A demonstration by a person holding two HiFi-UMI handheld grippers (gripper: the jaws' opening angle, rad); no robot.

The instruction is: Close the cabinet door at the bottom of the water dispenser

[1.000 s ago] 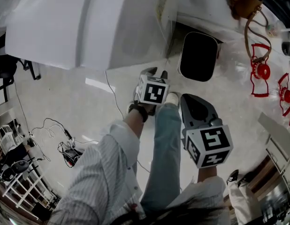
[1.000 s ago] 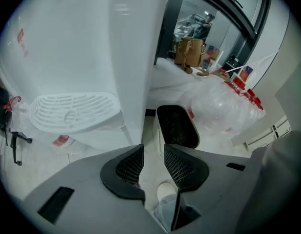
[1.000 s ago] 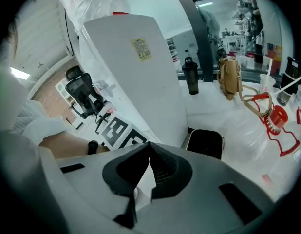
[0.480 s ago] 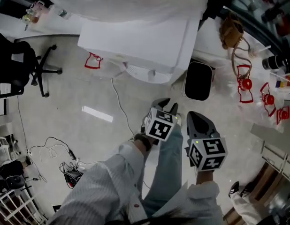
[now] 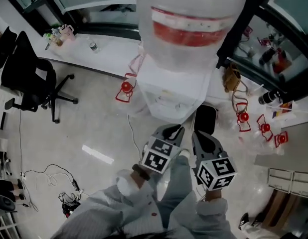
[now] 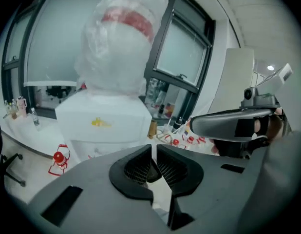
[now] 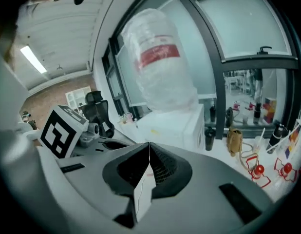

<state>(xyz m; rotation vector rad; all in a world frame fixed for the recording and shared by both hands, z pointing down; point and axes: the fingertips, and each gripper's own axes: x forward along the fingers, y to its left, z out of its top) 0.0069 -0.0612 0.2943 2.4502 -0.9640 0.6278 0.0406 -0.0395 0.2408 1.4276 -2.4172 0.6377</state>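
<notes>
Water dispenser stands by the window wall, white body under a plastic-wrapped bottle. Its bottom cabinet door can't be seen: the head view looks down on the top, and the gripper bodies cover the lower front. Both grippers are raised in front of it, side by side, not touching it. Left gripper: jaws have just been closing, now a thin slit with nothing between. Right gripper: jaws together, empty. Black bin sits just right of the dispenser, office chair well off to the left.

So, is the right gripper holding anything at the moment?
No, the right gripper has its jaws closed against each other with nothing between them in its own view.
</notes>
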